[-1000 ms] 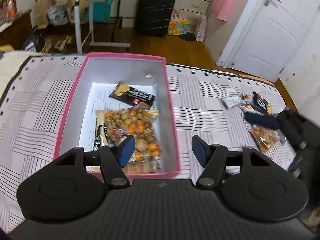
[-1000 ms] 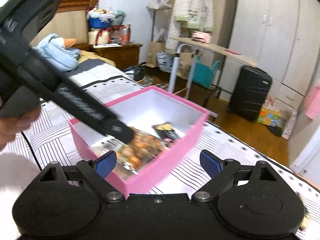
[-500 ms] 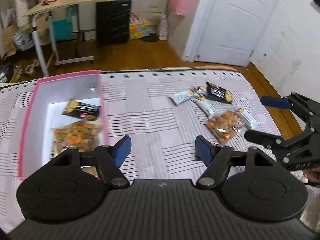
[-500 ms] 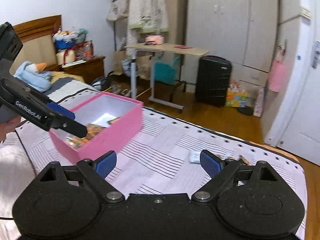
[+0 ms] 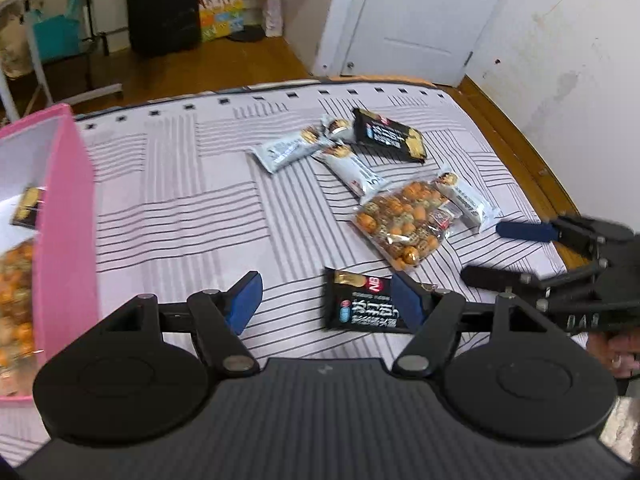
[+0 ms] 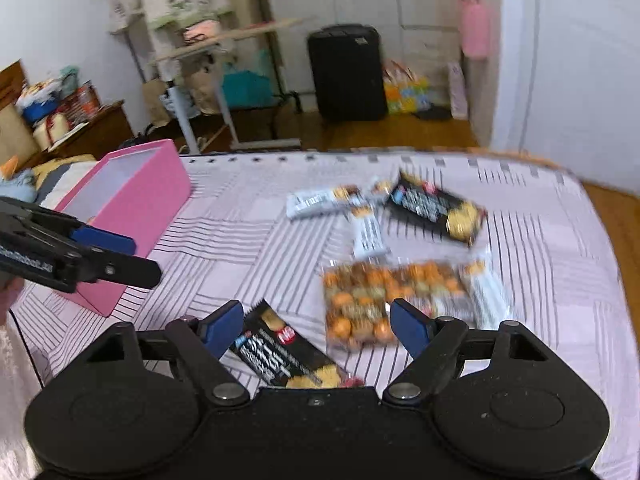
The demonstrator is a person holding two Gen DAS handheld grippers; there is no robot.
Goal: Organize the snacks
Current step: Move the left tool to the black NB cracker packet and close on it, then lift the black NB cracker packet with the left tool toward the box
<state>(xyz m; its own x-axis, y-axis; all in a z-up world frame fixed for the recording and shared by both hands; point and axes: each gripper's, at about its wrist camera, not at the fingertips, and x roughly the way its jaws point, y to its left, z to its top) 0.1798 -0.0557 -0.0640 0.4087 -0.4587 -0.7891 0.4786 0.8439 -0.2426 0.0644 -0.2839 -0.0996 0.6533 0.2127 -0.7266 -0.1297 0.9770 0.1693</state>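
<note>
Your left gripper (image 5: pixel 326 300) stands apart and empty, with the near black snack packet (image 5: pixel 366 306) lying flat on the striped bedcover (image 5: pixel 180 208) just ahead and toward its right-hand finger, long axis across the line of the fingers. Your right gripper (image 6: pixel 316 322) is closing with nothing gripped; the same packet (image 6: pixel 288 354) and the orange nut bag (image 6: pixel 362 302) appear, through blur, to lie just ahead of it. The pink box (image 5: pixel 64 216) is off to the left, so the left hand is nearer it.

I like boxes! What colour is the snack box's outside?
Pink, seen best in the right wrist view: snack box.
</note>
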